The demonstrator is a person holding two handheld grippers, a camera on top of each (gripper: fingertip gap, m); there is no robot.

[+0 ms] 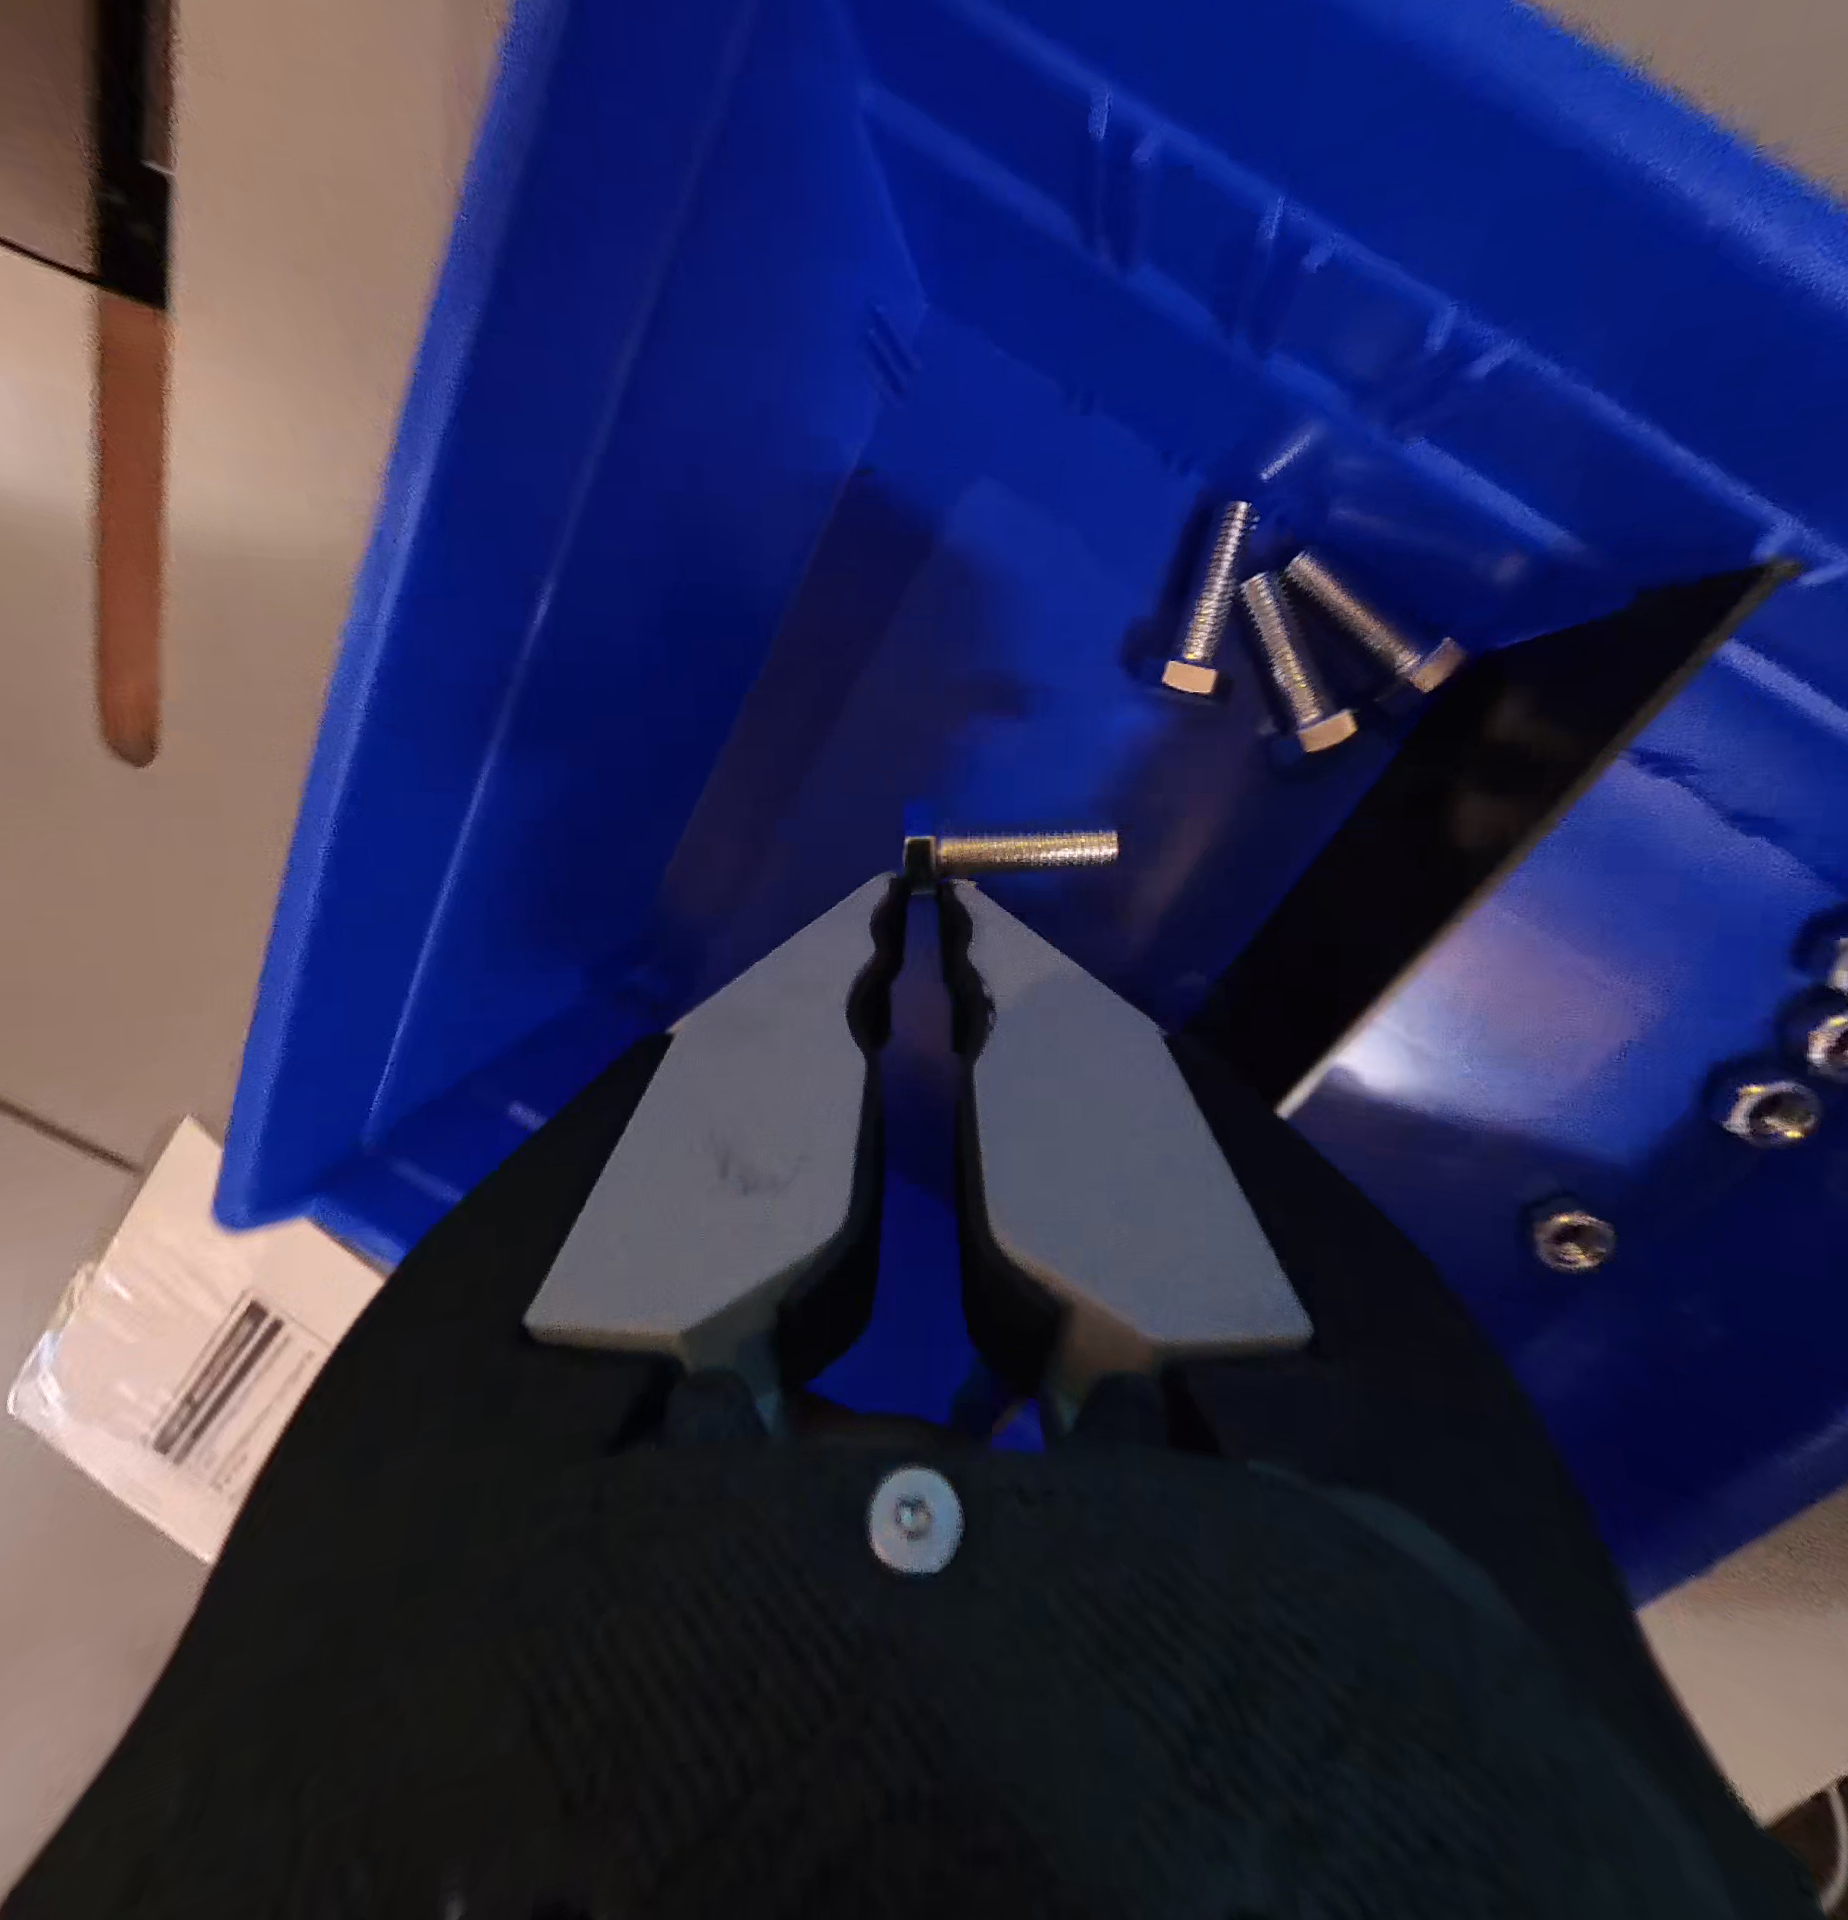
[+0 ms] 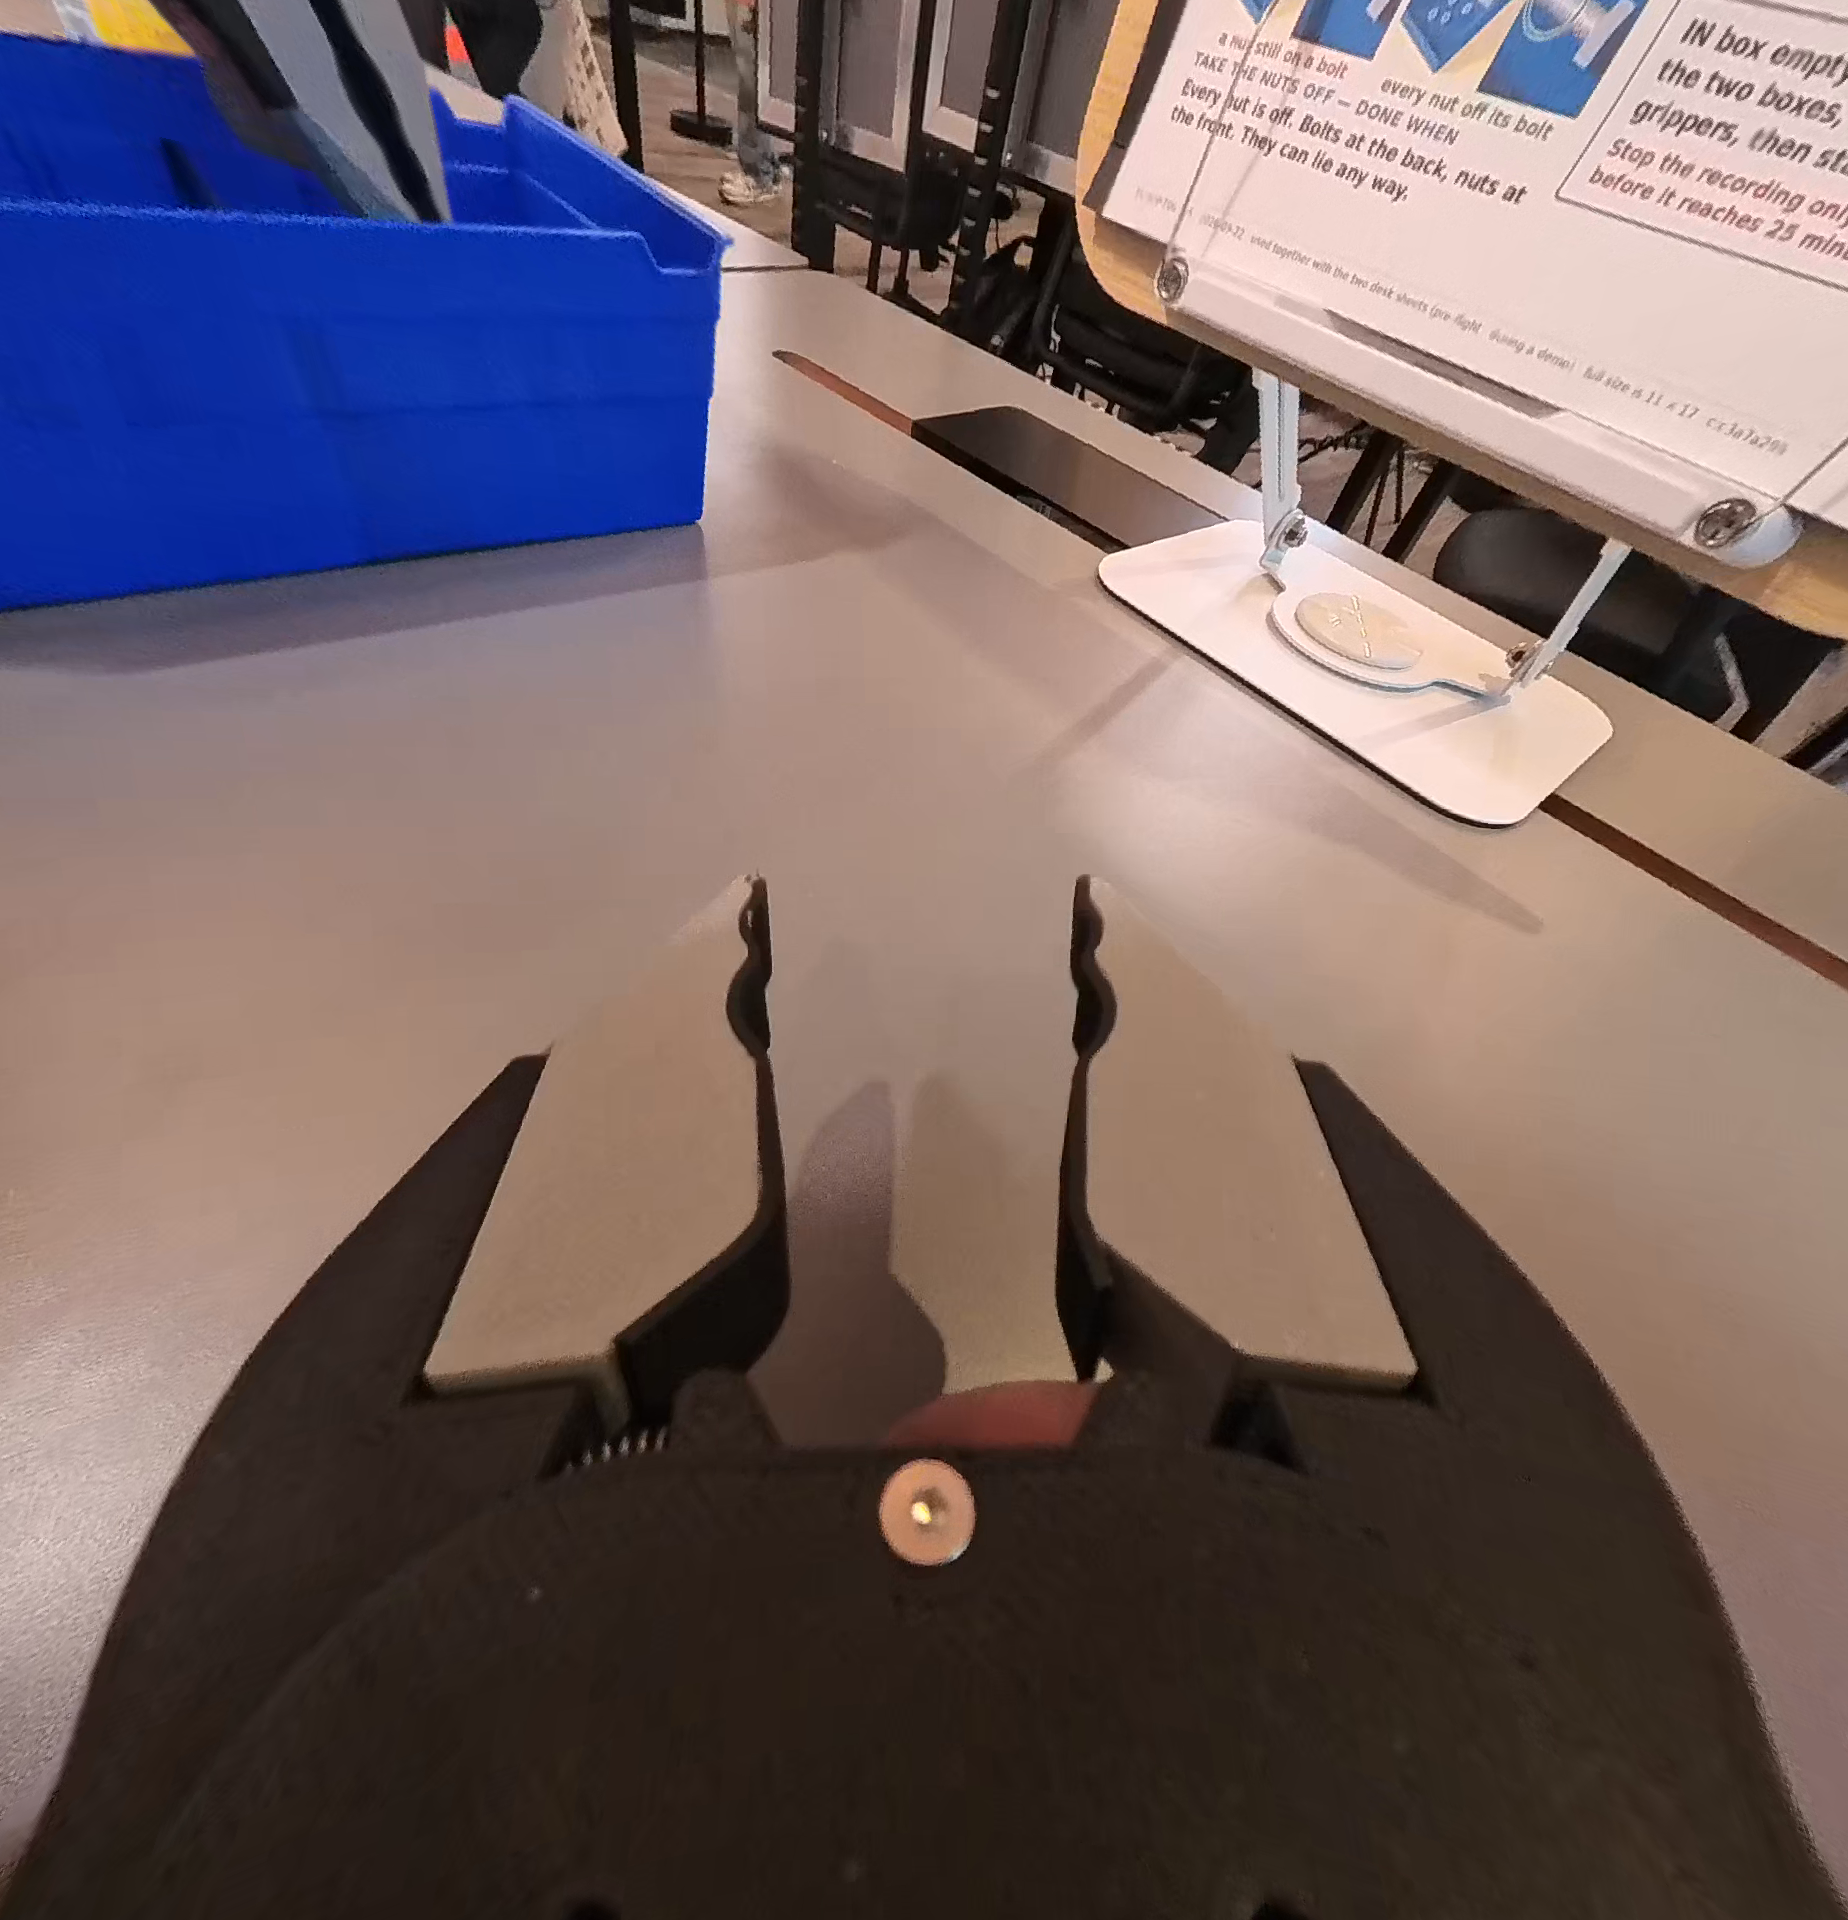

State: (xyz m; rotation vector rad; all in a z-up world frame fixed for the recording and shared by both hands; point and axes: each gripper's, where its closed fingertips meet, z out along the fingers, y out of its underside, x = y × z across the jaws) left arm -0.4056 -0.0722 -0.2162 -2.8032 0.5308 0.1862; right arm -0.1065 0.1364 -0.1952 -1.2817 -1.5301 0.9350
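My left gripper is shut on the head of a silver bolt, whose shank points right, above the floor of a blue bin. Three more bolts lie in the same compartment further in. A black divider splits the bin; several silver nuts lie on its other side at the right. My right gripper is open and empty just above the grey table. The blue bin stands to its far left, with the left gripper's fingers reaching into it.
A white stand holds a printed sheet on a board at the right of the table. A white labelled bag lies by the bin's near corner. Chairs and metal frames stand beyond the table's far edge. Left tips to right tips: about 35 centimeters.
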